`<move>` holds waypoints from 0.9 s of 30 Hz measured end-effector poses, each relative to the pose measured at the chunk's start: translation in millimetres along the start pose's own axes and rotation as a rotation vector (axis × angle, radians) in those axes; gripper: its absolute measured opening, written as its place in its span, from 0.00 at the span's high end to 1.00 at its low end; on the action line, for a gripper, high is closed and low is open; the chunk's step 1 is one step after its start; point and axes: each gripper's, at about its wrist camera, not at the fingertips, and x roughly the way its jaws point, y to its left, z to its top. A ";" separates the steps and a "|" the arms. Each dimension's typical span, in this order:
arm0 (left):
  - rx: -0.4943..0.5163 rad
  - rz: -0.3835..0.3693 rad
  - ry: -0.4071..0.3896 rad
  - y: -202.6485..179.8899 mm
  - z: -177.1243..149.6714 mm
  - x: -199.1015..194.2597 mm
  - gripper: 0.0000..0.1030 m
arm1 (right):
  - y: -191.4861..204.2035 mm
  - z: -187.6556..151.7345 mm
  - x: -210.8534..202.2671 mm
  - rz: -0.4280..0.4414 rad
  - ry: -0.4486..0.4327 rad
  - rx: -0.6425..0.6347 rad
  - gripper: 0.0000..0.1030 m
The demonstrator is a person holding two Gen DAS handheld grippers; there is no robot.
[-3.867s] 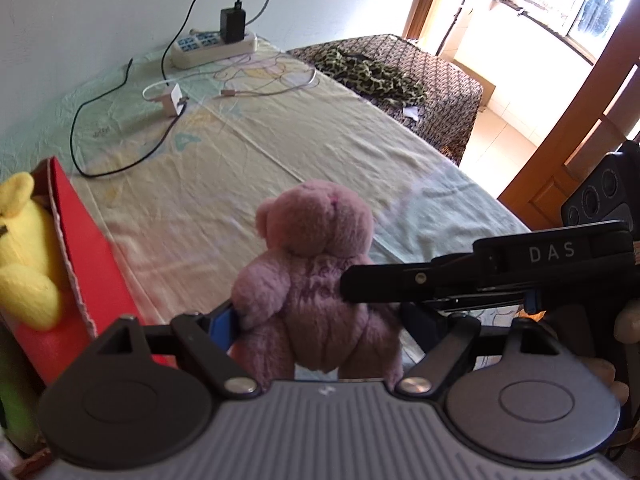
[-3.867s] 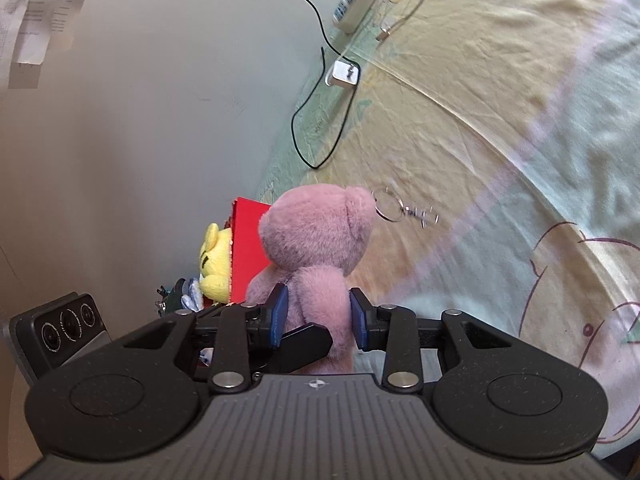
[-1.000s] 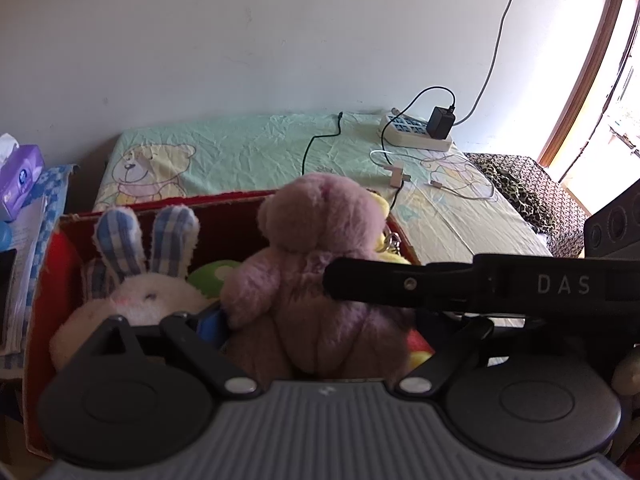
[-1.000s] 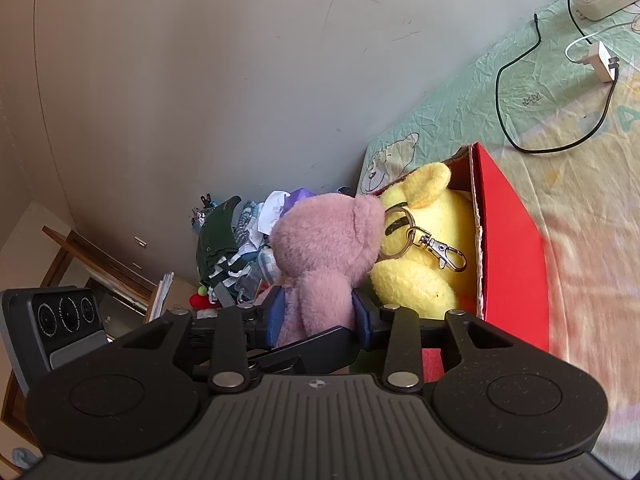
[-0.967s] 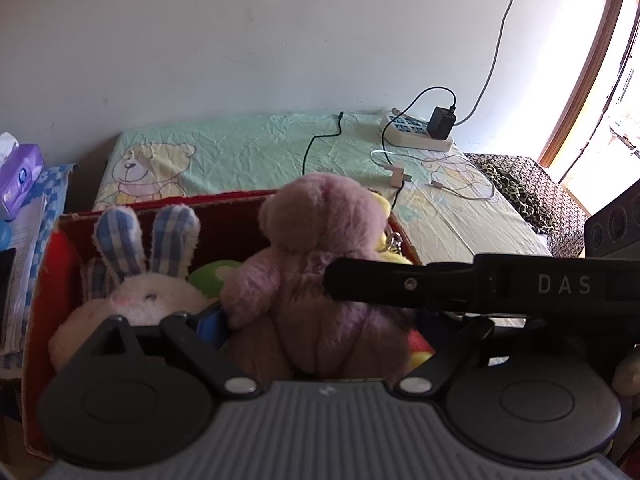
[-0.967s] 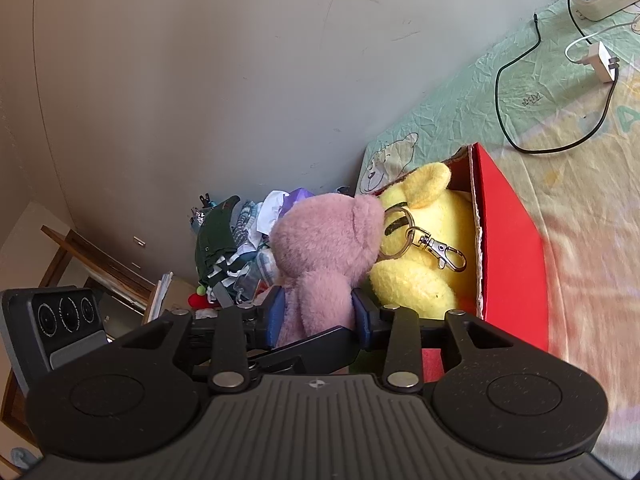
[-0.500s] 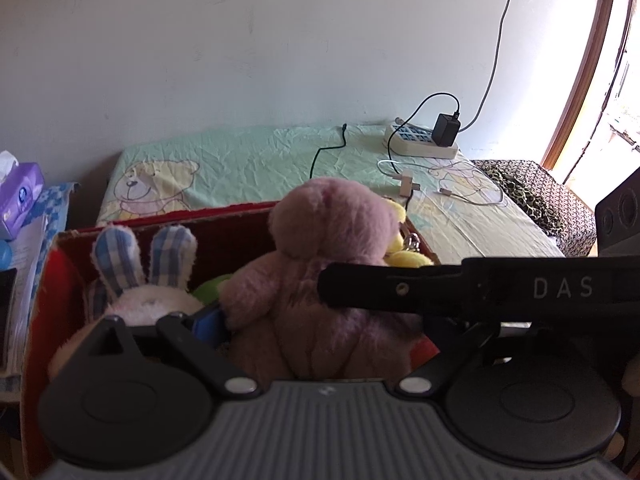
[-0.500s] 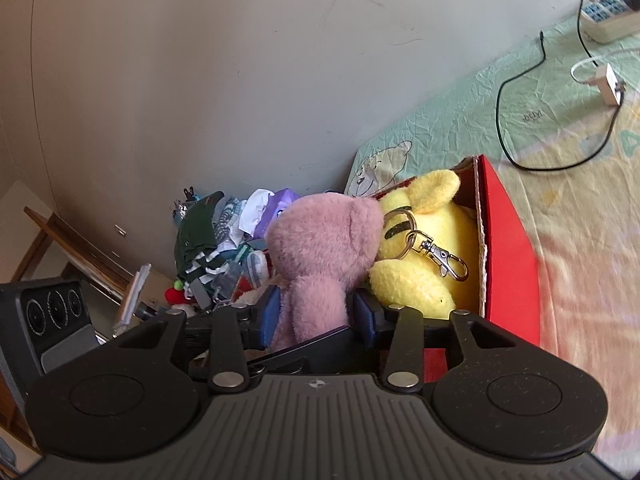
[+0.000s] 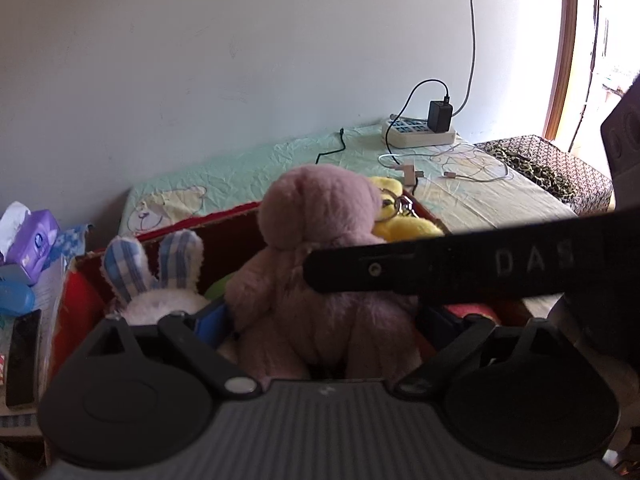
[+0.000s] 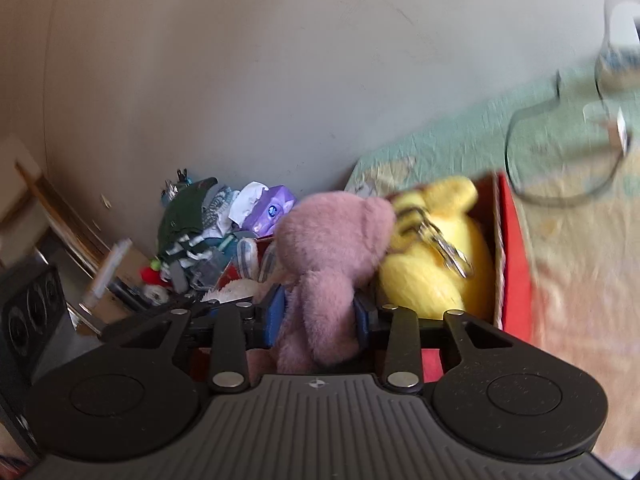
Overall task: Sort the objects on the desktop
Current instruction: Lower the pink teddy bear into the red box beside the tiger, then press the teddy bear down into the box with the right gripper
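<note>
A plain pale wall (image 9: 240, 60) rises behind a table covered in a wrinkled green and yellow cloth (image 9: 248, 172). At the right, strong daylight pours through a wood-framed doorway (image 9: 568, 40). A low piece of furniture under a dark patterned cover (image 9: 560, 168) stands beside it.
</note>
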 end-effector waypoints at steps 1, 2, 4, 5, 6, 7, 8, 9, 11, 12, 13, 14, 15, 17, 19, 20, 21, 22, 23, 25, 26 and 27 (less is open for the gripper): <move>-0.003 -0.001 0.002 1.1 0.1 -1.0 0.10 | 10.3 0.3 1.6 -0.025 0.002 -0.079 0.63; 0.000 0.001 0.002 1.9 -0.5 -2.0 0.11 | 17.1 0.5 3.9 -0.040 0.011 -0.134 0.62; 0.005 0.011 0.000 2.1 -2.8 -3.1 0.11 | 18.9 3.1 8.3 -0.040 0.029 -0.161 0.62; 0.007 0.016 -0.002 2.5 -3.6 -3.2 0.11 | 16.7 5.1 10.3 -0.030 0.036 -0.155 0.62; 0.009 0.022 -0.003 2.5 -4.1 -2.9 0.12 | 13.3 6.6 12.4 -0.021 0.041 -0.148 0.62; 0.010 0.027 -0.003 2.1 -4.1 -2.5 0.12 | 9.9 7.8 14.5 -0.012 0.047 -0.139 0.62; 0.011 0.033 -0.003 2.0 -4.1 -1.6 0.13 | 6.0 9.5 16.6 -0.003 0.053 -0.125 0.62; 0.011 0.040 -0.003 1.9 -3.5 0.1 0.13 | 1.8 10.2 18.6 0.007 0.057 -0.107 0.62; 0.015 0.051 0.000 1.8 -2.4 4.2 0.13 | -3.6 11.4 20.8 0.022 0.064 -0.080 0.62; 0.014 0.055 -0.001 2.5 -1.8 5.2 0.13 | -4.3 11.8 21.2 0.028 0.063 -0.077 0.62; 0.011 0.057 -0.004 3.9 -1.6 5.3 0.13 | -4.3 11.5 21.2 0.033 0.063 -0.079 0.62; 0.010 0.060 -0.004 5.2 -1.2 6.2 0.13 | -4.6 12.3 23.6 0.038 0.066 -0.079 0.62; 0.010 0.064 -0.003 6.2 -1.0 6.9 0.13 | -4.1 13.4 27.5 0.045 0.072 -0.075 0.62; 0.009 0.072 -0.004 8.2 -0.7 7.5 0.13 | -7.5 13.9 29.1 0.064 0.080 -0.048 0.62; 0.013 0.076 0.000 8.4 -0.4 9.1 0.13 | -11.5 13.2 27.3 0.073 0.085 -0.020 0.62; 0.014 0.073 0.003 7.9 0.3 10.1 0.13 | -12.5 12.7 25.9 0.073 0.087 -0.015 0.62; 0.016 0.069 0.007 7.1 0.6 10.1 0.13 | -13.3 12.3 23.3 0.069 0.087 -0.007 0.62; 0.017 0.064 0.009 5.8 0.7 10.7 0.12 | -14.2 11.1 19.5 0.065 0.081 0.001 0.61; 0.021 0.058 0.011 4.5 0.5 10.7 0.12 | -14.7 9.5 15.6 0.061 0.072 0.010 0.60; 0.032 0.048 0.014 1.8 -0.1 11.2 0.11 | -14.6 5.9 8.9 0.046 0.053 0.026 0.59; 0.036 0.042 0.015 0.5 -0.8 10.8 0.10 | -15.0 4.2 6.1 0.036 0.046 0.038 0.58; 0.039 0.038 0.015 -1.0 -1.3 10.9 0.09 | -15.6 2.8 3.0 0.026 0.040 0.050 0.56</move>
